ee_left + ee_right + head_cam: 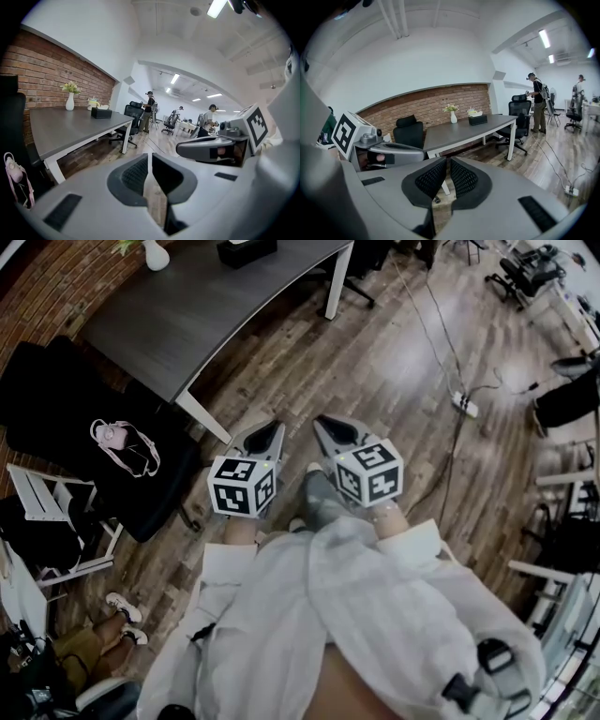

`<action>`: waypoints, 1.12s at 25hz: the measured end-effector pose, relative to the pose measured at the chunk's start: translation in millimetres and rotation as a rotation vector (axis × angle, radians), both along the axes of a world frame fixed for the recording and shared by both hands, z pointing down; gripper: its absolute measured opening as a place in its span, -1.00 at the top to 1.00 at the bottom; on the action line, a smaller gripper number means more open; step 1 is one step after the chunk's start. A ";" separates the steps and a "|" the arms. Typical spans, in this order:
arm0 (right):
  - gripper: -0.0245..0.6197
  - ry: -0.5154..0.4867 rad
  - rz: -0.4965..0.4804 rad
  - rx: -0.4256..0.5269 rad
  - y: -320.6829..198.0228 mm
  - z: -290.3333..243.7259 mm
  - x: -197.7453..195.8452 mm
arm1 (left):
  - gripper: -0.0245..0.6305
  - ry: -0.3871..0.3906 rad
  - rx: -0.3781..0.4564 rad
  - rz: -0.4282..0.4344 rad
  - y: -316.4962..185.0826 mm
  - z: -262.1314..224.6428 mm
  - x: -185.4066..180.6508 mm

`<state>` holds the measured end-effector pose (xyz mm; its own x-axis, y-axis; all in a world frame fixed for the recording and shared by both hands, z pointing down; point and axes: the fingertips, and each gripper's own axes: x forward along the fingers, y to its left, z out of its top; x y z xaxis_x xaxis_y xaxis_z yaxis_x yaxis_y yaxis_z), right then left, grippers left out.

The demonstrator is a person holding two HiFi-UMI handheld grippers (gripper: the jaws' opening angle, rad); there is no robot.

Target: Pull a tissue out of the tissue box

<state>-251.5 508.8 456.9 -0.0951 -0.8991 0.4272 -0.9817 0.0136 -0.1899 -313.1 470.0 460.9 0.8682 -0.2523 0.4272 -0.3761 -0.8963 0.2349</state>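
On the grey desk point(216, 296), a white vase point(155, 254) stands at the far edge by the brick wall. The dark tissue box point(246, 249) sits just right of it on the same desk, a white tissue showing at its top. Well short of the desk, over the wooden floor, the left gripper point(272, 429) has its jaws pressed together on nothing. Just beside it, the right gripper point(322, 422) is likewise closed and empty, and both point toward the desk.

No readable text, numbers or brands. Only black-and-white square marker patterns, on left cube point(244, 487) of left tongs point(274, 430) and right cube point(370, 474) of right tongs point(324, 424).
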 end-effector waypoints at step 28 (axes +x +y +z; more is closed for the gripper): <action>0.66 -0.004 -0.087 0.044 -176.9 -15.9 203.5 | 0.65 -0.007 0.050 -0.105 -177.0 -16.9 199.3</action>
